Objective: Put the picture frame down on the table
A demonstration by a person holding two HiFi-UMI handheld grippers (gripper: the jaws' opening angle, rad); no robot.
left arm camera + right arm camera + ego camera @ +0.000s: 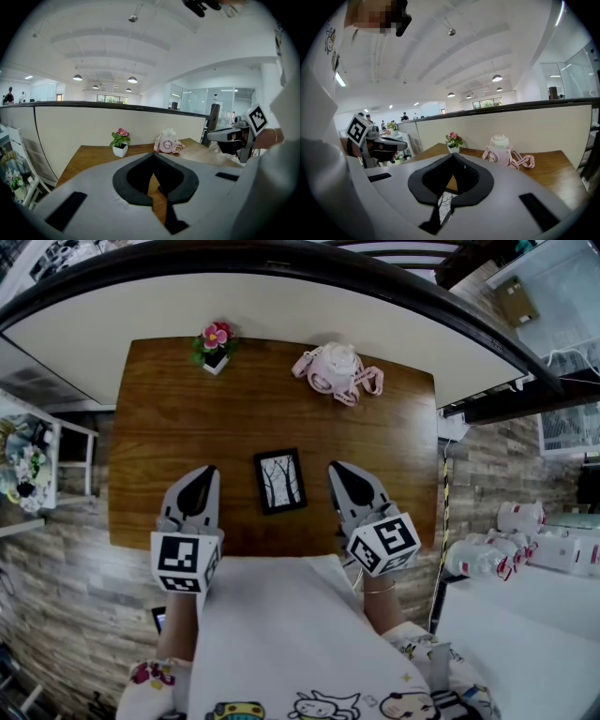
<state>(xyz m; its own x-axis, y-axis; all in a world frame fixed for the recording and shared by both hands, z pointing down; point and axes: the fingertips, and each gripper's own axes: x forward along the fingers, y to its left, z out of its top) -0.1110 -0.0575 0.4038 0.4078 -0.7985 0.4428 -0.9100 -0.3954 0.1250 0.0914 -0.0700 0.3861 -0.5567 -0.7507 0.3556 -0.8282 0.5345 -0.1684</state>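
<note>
Picture frame (280, 481) lies flat on the bench (141, 427) – left gripper (208, 472) and right gripper (339, 471) flank it, both closed and empty (white pot (216, 361) holds a pink flower (217, 335)).

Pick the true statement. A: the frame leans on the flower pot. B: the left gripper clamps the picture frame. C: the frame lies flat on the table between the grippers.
C: the picture frame lies on the table, the left gripper and right gripper flanking it, untouched.
</note>
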